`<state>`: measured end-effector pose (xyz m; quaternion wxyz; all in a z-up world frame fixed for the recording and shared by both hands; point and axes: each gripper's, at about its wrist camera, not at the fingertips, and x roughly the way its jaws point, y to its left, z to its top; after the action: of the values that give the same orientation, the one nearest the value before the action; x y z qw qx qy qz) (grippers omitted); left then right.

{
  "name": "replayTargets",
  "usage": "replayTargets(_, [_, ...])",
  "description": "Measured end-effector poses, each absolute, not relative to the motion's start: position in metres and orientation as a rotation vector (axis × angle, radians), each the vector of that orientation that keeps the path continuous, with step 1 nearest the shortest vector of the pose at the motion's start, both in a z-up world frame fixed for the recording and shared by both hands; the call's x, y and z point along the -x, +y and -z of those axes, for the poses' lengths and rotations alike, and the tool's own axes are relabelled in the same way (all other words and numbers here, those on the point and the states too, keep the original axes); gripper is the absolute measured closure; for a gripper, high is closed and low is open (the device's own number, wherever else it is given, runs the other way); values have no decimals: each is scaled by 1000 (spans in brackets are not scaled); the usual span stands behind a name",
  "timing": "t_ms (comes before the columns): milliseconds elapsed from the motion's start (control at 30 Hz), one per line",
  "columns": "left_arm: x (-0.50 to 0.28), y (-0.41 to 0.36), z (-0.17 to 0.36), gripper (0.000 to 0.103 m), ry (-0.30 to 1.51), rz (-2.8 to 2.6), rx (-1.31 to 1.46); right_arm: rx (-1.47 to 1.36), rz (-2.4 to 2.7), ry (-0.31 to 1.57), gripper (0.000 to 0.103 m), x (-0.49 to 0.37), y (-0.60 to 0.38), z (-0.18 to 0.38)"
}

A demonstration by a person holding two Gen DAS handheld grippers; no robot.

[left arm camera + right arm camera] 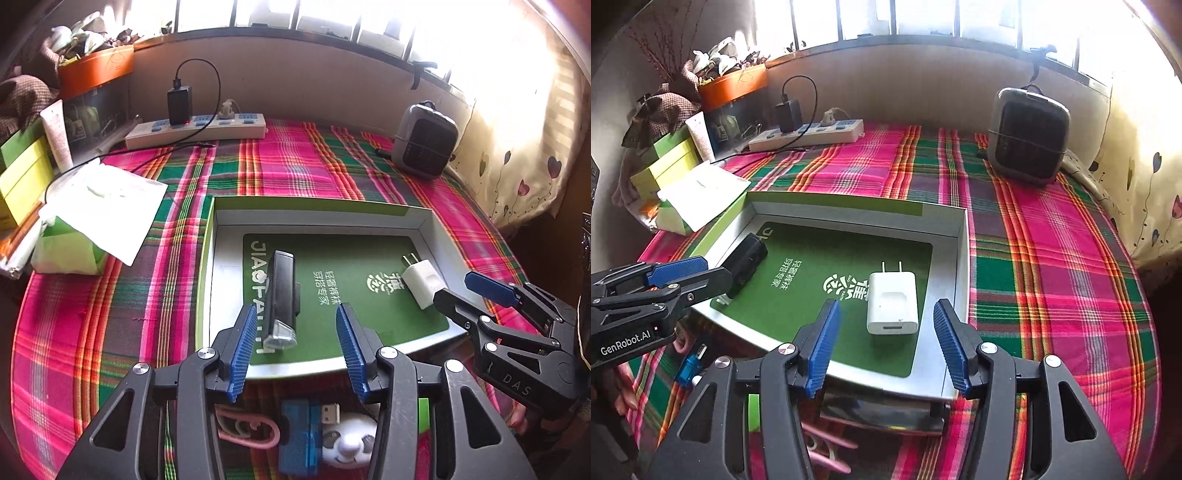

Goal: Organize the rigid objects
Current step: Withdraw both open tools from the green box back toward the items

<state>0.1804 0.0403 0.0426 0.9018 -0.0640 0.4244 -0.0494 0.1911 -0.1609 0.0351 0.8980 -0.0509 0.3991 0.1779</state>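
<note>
A shallow box tray (pixel 317 205) (pixel 849 205) with a green card on its floor lies on the plaid cloth. Inside it, at the left, a black oblong device with a clear end (pixel 282 295) (pixel 746 262) lies flat. A white plug charger (pixel 421 282) (pixel 892 306) lies at the right of the tray. My left gripper (pixel 295 314) (pixel 714 269) hangs open over the near end of the black device, its pads clear of it on both sides. My right gripper (pixel 886 306) (pixel 456 288) stands open above the white charger, not touching it.
In front of the tray lie a pink clip (pixel 247 430), a blue USB gadget (pixel 299 432) and a panda figure (pixel 349 439). A tissue pack (pixel 99 214) and green boxes (pixel 22 177) are at the left. A power strip (pixel 195 129) and grey heater (pixel 424 140) stand at the back.
</note>
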Motion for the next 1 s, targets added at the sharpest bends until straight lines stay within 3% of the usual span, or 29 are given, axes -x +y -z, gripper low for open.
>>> replayTargets(500, [-104,35,-55,57,854,106,150,65,-370,762,49,-129,-193,-54])
replayTargets(1000, [-40,11,-38,57,889,149,171,29,-375,770,49,-74,-211,-38])
